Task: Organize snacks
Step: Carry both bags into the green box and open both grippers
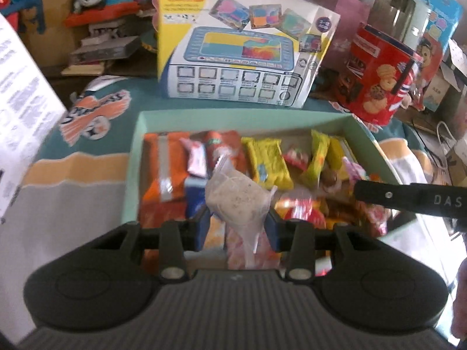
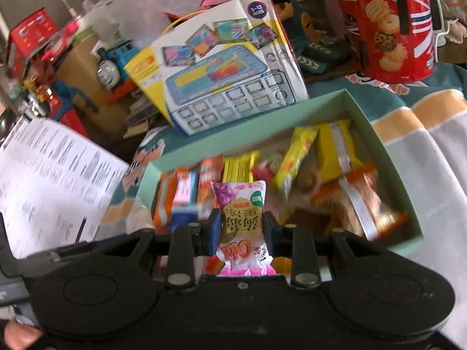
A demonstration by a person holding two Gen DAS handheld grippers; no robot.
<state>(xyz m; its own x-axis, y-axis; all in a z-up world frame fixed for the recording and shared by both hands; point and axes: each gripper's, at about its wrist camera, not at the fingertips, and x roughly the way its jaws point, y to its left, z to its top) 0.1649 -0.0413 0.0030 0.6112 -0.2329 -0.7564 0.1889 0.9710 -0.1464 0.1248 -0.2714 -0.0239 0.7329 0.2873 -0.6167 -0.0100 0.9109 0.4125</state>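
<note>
Nearest the left wrist lens, the left tongs [image 1: 238, 221] are closed partway onto a clear packet [image 1: 233, 201] of pale speckled stuff, the blue pads pinching its lower half while its upper end flares toward the mint-green box [image 1: 233, 118]. From the right wrist view, the right tongs [image 2: 239, 227] are likewise closed on a pink jelly pouch [image 2: 243, 224], gripped across its middle with a printed end above and below the pads. Both packets hang over the near end of the box, which sits on a cloth-covered bench [image 1: 73, 175] and is already crowded with wrappers, among them a yellow bar [image 1: 267, 160] and an orange packet [image 1: 163, 172]. Each held packet looks light, soft and crinkly, likely slippery film that could slide or fold if squeezed at a corner; the middle of the body seems the safest hold, as now. The clear packet's long axis runs roughly away from the camera, tilted a little left; the pouch's runs straight away, between the pads. A toy box [image 1: 233, 55] and a red biscuit tin [image 1: 376, 84] stand behind.
</note>
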